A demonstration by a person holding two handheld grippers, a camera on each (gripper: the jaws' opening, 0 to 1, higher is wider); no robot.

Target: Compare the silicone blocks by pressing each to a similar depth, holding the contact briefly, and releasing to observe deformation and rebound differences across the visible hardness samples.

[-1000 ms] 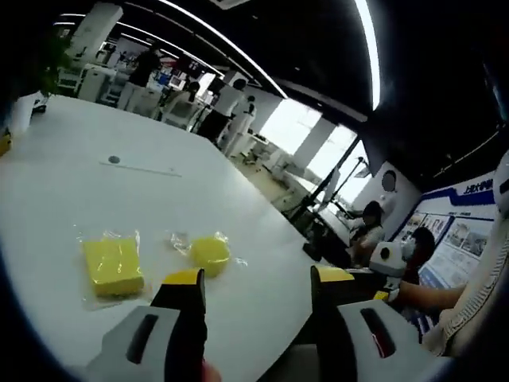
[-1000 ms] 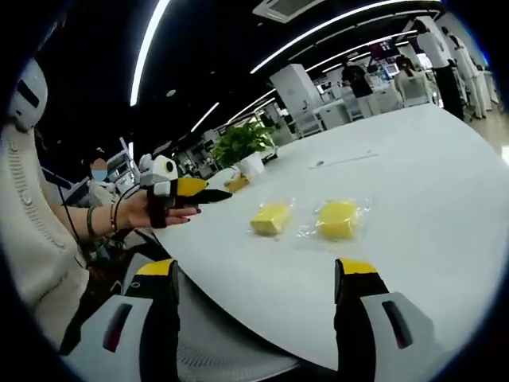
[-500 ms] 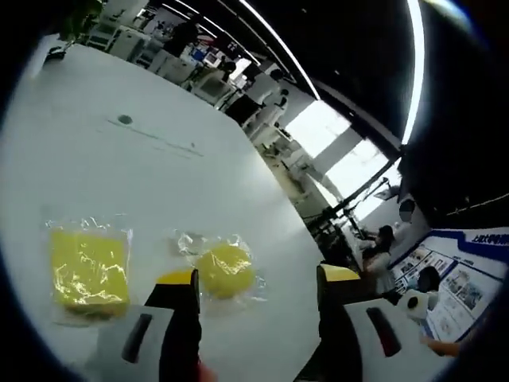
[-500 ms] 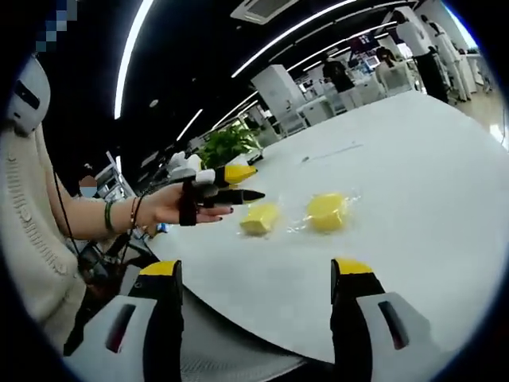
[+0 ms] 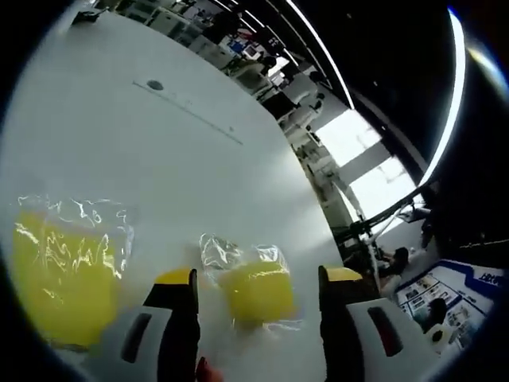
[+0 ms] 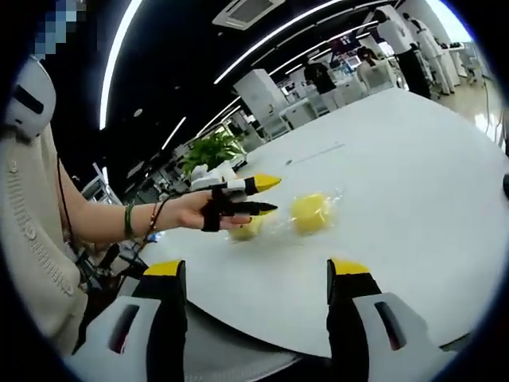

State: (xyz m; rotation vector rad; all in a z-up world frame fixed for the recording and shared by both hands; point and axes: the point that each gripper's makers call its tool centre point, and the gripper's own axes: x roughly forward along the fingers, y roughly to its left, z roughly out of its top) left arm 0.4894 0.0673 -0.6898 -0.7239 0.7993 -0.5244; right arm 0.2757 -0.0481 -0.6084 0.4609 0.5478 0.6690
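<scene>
The round silicone block (image 5: 256, 290), sealed in clear wrap, sits low in the centre of the left gripper view, right between my left fingers (image 5: 176, 280), which stand wide apart with nothing held. It lies straight ahead of the left gripper (image 5: 256, 278) and very near, so I judge the press needs only a short push forward and down. The block is round, with no long axis to line up on. The square silicone block (image 5: 60, 274), also wrapped, lies at the lower left of the same view, just beside the round one but apart from it, and off my line.

In the right gripper view, my right gripper (image 6: 256, 274) hangs back at the bottom of the frame, its fingers (image 6: 348, 270) wide and empty, well apart from both blocks at mid-frame. My left gripper is clearly the nearer one.

Both blocks rest on the white surface (image 5: 119, 151).
</scene>
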